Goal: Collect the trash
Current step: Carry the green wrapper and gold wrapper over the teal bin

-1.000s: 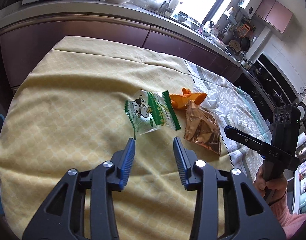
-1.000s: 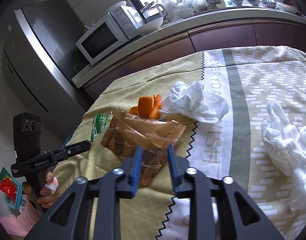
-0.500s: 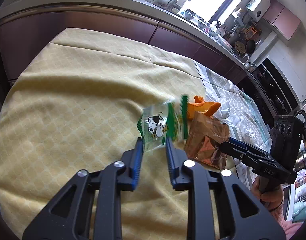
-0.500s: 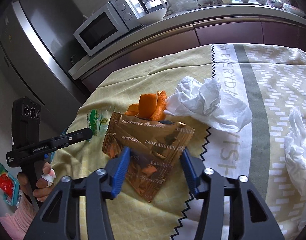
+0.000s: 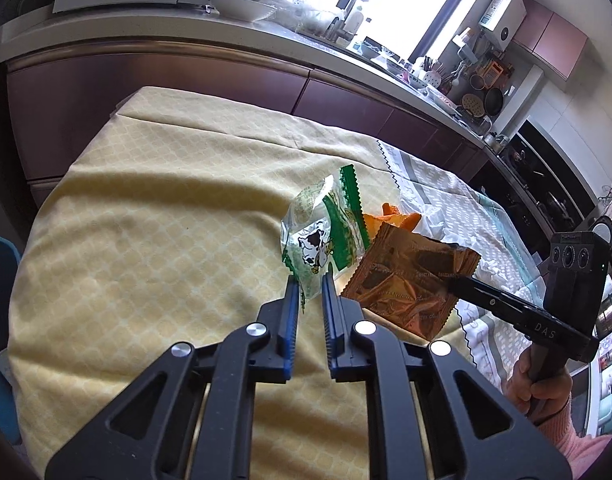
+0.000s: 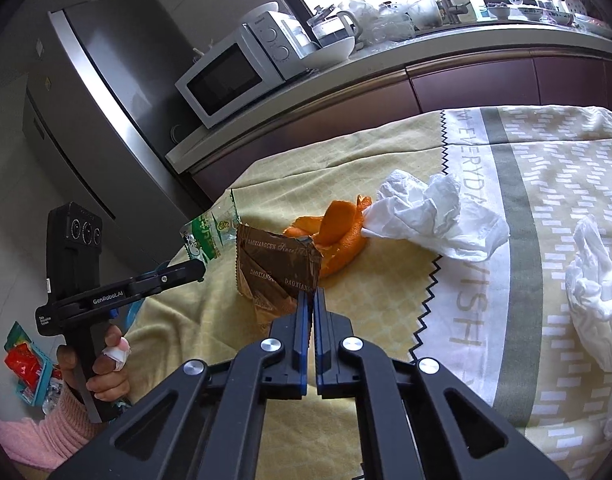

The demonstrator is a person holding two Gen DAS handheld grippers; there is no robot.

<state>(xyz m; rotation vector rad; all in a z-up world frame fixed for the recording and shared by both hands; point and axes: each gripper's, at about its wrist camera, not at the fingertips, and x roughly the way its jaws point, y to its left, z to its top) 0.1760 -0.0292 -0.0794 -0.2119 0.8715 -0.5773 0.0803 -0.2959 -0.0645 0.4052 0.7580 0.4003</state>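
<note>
Left gripper (image 5: 309, 280) jaws nearly closed, clamping clear green wrapper (image 5: 322, 236) at tips. Right gripper (image 6: 310, 294) jaws pinched tight on brown wrapper (image 6: 275, 270) corner, raised ahead of tips.

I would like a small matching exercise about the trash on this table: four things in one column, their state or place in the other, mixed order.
1. clear cow wrapper
2. brown wrapper
3. orange peel
4. crumpled tissue

a. lying on the cloth, touching the tissue
b. pinched by right tongs
c. white, loose on the table
d. pinched by left tongs

Pairs: 1-d, 2-b, 3-a, 4-c
</note>
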